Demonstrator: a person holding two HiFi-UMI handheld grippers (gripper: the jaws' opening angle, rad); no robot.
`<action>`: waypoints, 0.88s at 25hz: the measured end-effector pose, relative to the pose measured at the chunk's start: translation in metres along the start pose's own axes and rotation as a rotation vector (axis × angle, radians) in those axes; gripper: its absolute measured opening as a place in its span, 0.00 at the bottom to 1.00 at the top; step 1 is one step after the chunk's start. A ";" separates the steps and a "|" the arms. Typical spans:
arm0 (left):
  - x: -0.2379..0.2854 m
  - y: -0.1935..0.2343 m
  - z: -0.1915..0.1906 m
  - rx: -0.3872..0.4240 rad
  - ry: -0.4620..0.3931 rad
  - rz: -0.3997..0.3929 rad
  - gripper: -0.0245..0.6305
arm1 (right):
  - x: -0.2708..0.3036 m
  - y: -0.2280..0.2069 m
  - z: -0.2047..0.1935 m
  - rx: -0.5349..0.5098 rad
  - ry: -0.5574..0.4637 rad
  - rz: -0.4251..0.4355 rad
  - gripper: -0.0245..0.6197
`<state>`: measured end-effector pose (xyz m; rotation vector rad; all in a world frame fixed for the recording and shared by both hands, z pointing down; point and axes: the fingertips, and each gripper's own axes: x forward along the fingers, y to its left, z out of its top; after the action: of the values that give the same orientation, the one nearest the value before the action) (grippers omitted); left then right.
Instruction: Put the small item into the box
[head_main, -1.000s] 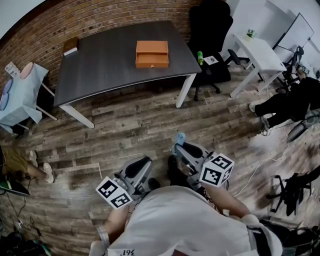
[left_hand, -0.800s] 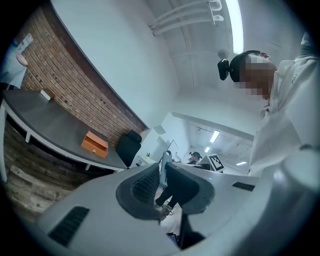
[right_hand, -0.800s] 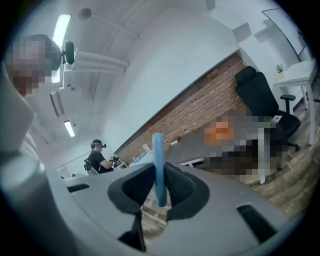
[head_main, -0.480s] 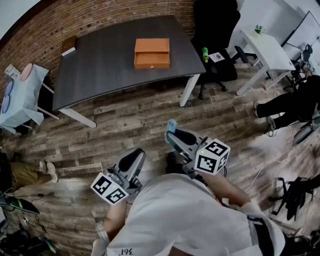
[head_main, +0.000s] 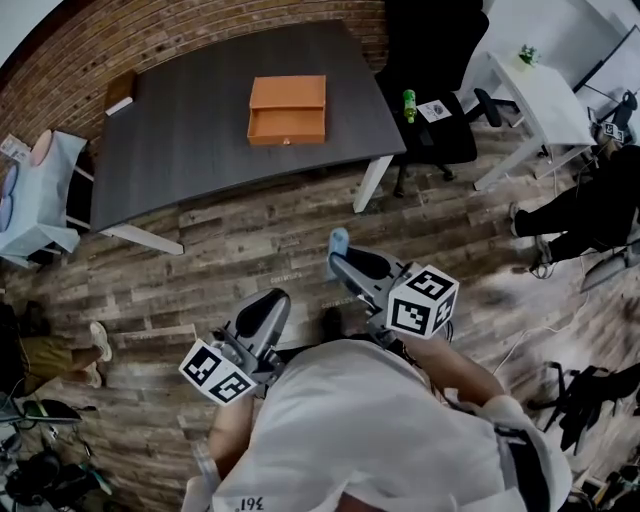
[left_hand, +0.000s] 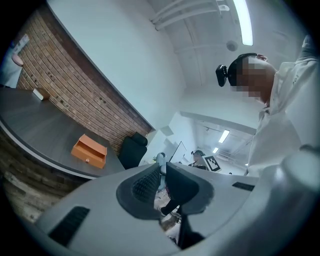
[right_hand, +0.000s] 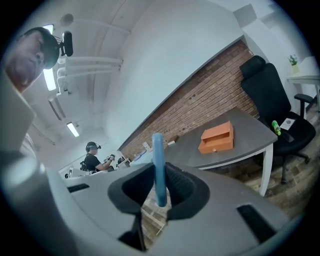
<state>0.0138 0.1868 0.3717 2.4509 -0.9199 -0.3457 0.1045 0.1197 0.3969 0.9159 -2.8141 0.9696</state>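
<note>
The small blue item (right_hand: 158, 170), flat and thin, stands upright between the pads of the right gripper (right_hand: 159, 186), which pinch it from both sides. Its top edge sticks out above the jaws. A person (head_main: 370, 440) holds this gripper in front of the body, above a wooden plank floor (head_main: 230, 250).

The left gripper (left_hand: 162, 172) is held low beside the right one. Its jaws are pressed close together with nothing between them.

The orange box (head_main: 287, 109) sits on a dark grey table (head_main: 170, 150), well apart from both grippers and straight ahead of the person. Its front section, with a small knob, looks pulled out toward the person like an open drawer, though the inside is too small to make out. A black chair (head_main: 430, 60) stands at the table's right end.

The step in hand appears to be carrying the item to the box, and the drop itself is not yet begun. To do it well, the person needs to:

- Keep the grip firm and the item upright during the walk.
- Approach the table's near edge squarely.
- Bring the right gripper over the open part of the box.
- Lower the item inside before spreading the jaws, so the thin piece does not tip onto the table.
</note>
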 end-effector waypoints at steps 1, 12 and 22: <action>0.005 0.002 -0.001 -0.002 0.001 0.004 0.11 | 0.000 -0.006 0.002 0.006 0.004 0.001 0.16; 0.032 0.028 0.004 -0.036 0.004 0.000 0.11 | 0.021 -0.033 0.009 0.060 0.051 0.006 0.16; 0.070 0.107 0.045 -0.064 0.040 -0.109 0.11 | 0.088 -0.067 0.038 0.079 0.039 -0.082 0.16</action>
<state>-0.0103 0.0549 0.3863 2.4451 -0.7488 -0.3567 0.0738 0.0095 0.4214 1.0009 -2.7005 1.0826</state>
